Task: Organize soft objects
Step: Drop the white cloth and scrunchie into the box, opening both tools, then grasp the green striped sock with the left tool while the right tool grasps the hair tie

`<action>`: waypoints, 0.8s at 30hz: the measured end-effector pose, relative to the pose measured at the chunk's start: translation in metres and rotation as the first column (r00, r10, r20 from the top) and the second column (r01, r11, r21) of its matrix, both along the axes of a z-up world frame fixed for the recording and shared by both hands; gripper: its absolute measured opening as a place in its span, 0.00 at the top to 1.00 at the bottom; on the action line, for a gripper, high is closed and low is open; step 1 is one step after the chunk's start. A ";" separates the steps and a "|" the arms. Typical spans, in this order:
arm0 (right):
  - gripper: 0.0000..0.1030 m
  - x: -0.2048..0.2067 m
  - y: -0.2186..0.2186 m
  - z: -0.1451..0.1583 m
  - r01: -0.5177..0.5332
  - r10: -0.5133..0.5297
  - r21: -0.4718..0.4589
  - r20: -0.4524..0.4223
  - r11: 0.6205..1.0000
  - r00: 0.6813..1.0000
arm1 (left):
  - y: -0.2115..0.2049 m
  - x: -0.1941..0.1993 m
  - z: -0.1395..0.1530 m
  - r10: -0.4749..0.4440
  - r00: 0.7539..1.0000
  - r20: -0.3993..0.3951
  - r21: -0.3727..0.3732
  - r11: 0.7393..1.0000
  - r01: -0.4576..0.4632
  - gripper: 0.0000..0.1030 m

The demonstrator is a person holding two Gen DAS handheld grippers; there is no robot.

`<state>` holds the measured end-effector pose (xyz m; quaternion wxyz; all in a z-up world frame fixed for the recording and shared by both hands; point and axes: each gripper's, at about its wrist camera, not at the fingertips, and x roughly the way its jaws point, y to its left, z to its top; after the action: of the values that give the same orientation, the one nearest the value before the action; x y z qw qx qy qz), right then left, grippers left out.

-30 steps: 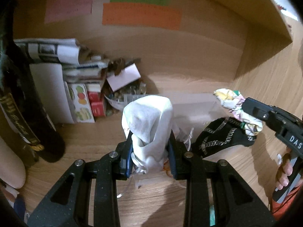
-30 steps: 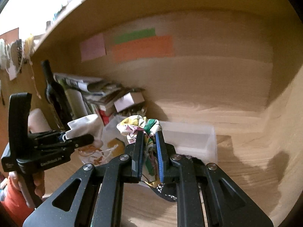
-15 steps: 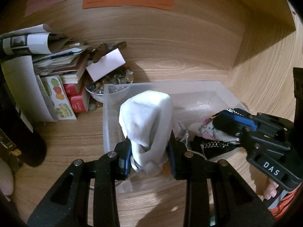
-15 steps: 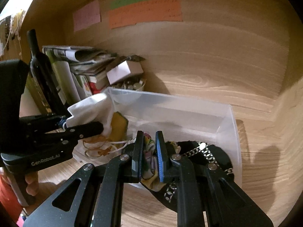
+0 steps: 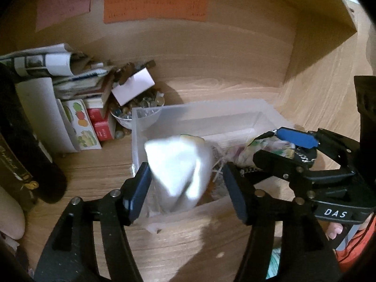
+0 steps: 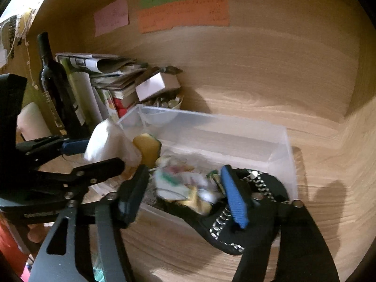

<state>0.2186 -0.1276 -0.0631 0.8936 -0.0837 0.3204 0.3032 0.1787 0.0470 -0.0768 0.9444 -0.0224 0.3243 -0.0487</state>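
Both fingers (image 5: 138, 188) spread above clear bin (image 5: 206, 115)

Left gripper (image 5: 185, 188) jaws spread wide, right gripper (image 6: 185, 195) jaws spread wide, side by side

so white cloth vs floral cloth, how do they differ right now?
The white cloth is plain and stands bunched up tall at the bin's left end; the floral cloth is multicoloured and lies low and crumpled further right, on a black studded piece. Shared: both sit in the bin between open jaws, the left gripper and the right gripper.
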 end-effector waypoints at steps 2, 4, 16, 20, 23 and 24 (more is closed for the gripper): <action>0.37 -0.003 -0.004 0.004 -0.003 0.003 0.005 0.000 1.000 1.000 | 0.001 -0.007 0.005 0.002 1.000 0.010 -0.009 1.000 -0.002 0.35; 0.31 -0.007 -0.009 0.008 -0.002 0.002 0.021 0.004 1.000 1.000 | 0.003 -0.014 0.011 0.009 1.000 0.019 -0.022 1.000 -0.008 0.30; 0.00 -0.058 -0.052 0.029 0.048 -0.055 0.065 0.110 0.997 0.992 | -0.005 -0.076 0.033 0.046 0.991 0.125 -0.022 0.999 -0.043 0.00; 0.00 -0.075 -0.065 0.016 0.063 -0.067 0.043 0.096 0.997 0.993 | -0.016 -0.090 0.023 0.023 0.995 0.097 0.001 1.000 -0.023 0.00; 0.00 -0.086 -0.074 0.004 0.075 -0.077 0.041 0.058 0.996 0.995 | -0.026 -0.098 0.012 0.004 0.998 0.069 0.005 1.000 -0.004 0.00; 0.00 -0.089 -0.076 0.000 0.079 -0.081 0.038 0.048 0.996 0.996 | -0.029 -0.100 0.008 0.000 0.998 0.060 0.002 1.000 0.000 0.00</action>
<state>0.1300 -0.2031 -0.0628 0.9140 -0.0622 0.2957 0.2707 0.0786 0.0183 -0.0683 0.9537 -0.0201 0.2959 -0.0492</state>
